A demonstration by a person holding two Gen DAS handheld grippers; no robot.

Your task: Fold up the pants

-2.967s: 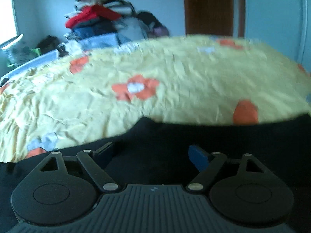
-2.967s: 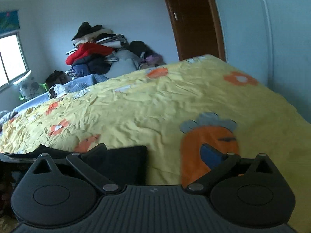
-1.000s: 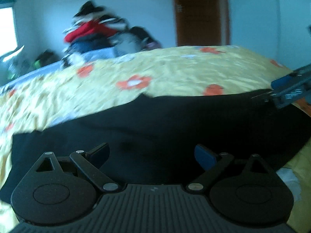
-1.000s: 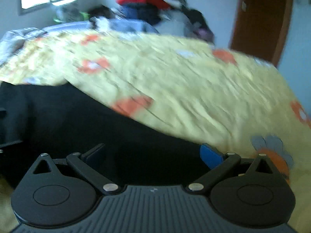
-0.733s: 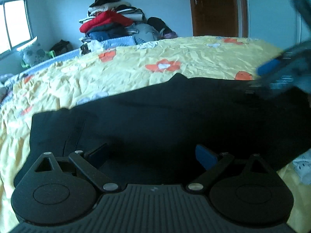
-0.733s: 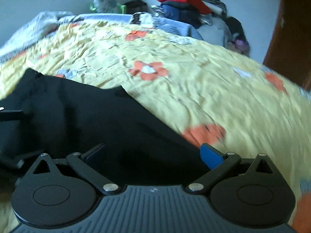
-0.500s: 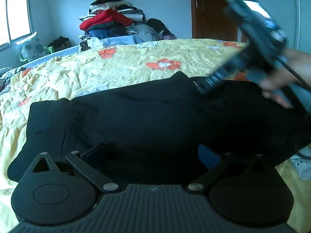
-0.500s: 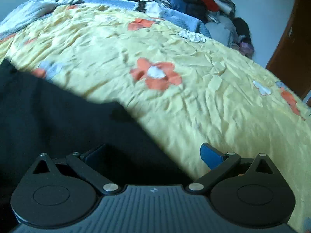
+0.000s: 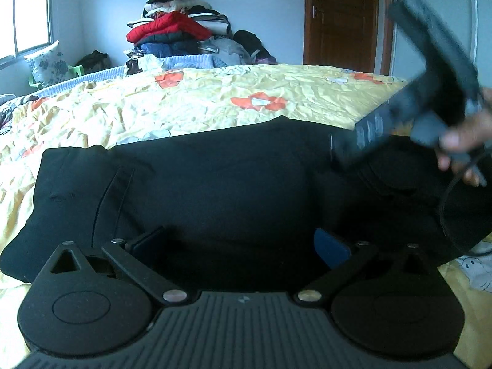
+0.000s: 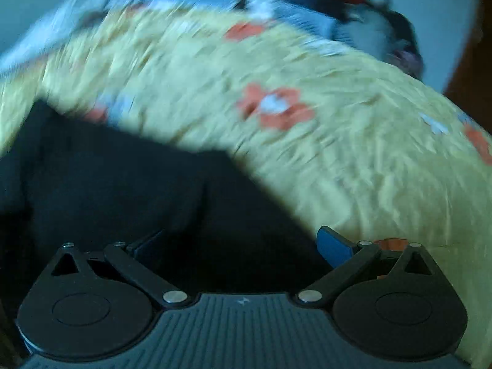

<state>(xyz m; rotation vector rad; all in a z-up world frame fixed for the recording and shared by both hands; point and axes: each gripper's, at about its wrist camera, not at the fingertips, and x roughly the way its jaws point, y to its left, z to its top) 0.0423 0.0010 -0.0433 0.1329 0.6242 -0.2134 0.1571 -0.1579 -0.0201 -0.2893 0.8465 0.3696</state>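
Black pants point(image 9: 230, 184) lie spread flat on the yellow flowered bedspread point(image 9: 215, 104), waistband end at the left. My left gripper point(image 9: 240, 246) hovers open over the near edge of the pants, nothing between its fingers. In the left wrist view the right gripper's body point(image 9: 409, 98), held by a hand point(image 9: 461, 141), hangs blurred over the right part of the pants. The right wrist view is blurred: my right gripper point(image 10: 243, 246) stands open above the pants point(image 10: 123, 190) near their far edge, gripping nothing.
A tall pile of clothes point(image 9: 175, 37) sits at the bed's far side, with a pillow point(image 9: 49, 64) and window at the left. A brown door point(image 9: 341, 18) stands behind. A white printed patch point(image 9: 476, 267) shows at the bed's right edge.
The pants went from held up to lying flat on the bed. My right gripper has swung left over the pants and rolled; the left gripper opened a little wider and settled.
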